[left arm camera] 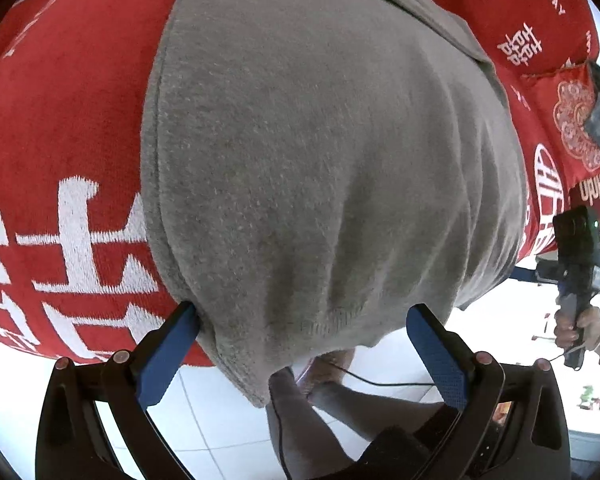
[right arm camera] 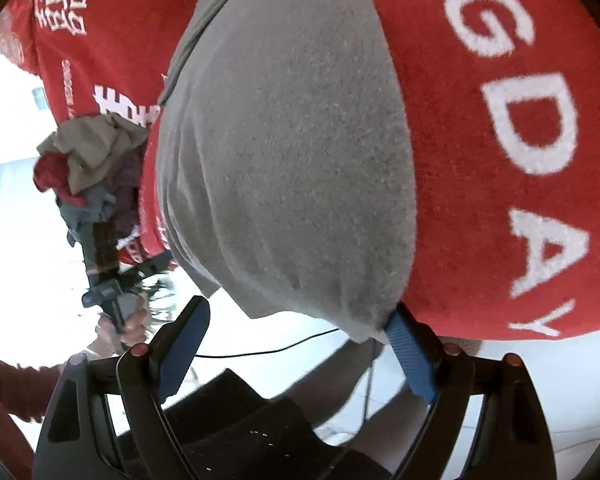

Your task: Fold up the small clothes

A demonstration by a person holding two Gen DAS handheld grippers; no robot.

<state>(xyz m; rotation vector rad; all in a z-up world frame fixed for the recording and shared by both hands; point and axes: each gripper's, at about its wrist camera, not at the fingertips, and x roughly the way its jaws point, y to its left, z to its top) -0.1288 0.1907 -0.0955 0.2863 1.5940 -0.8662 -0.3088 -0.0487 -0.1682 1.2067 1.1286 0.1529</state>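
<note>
A grey knit garment (left arm camera: 320,152) lies flat on a red table cover (left arm camera: 60,120) printed with white characters. Its near hem hangs over the table's front edge. My left gripper (left arm camera: 304,316) is open wide astride the hem's left corner, and its left finger (left arm camera: 180,340) touches the side seam. In the right wrist view the same grey garment (right arm camera: 284,160) fills the middle. My right gripper (right arm camera: 298,316) is open at the hem's right corner, which droops against the right finger (right arm camera: 408,352). Neither gripper pinches any cloth.
A pile of mixed clothes (right arm camera: 88,152) sits on the left end of the red cover (right arm camera: 500,120). A red embroidered pouch (left arm camera: 576,128) lies at the right end. Below the table edge are white floor tiles (left arm camera: 204,420), a black cable (right arm camera: 268,348) and the person's legs (left arm camera: 340,404).
</note>
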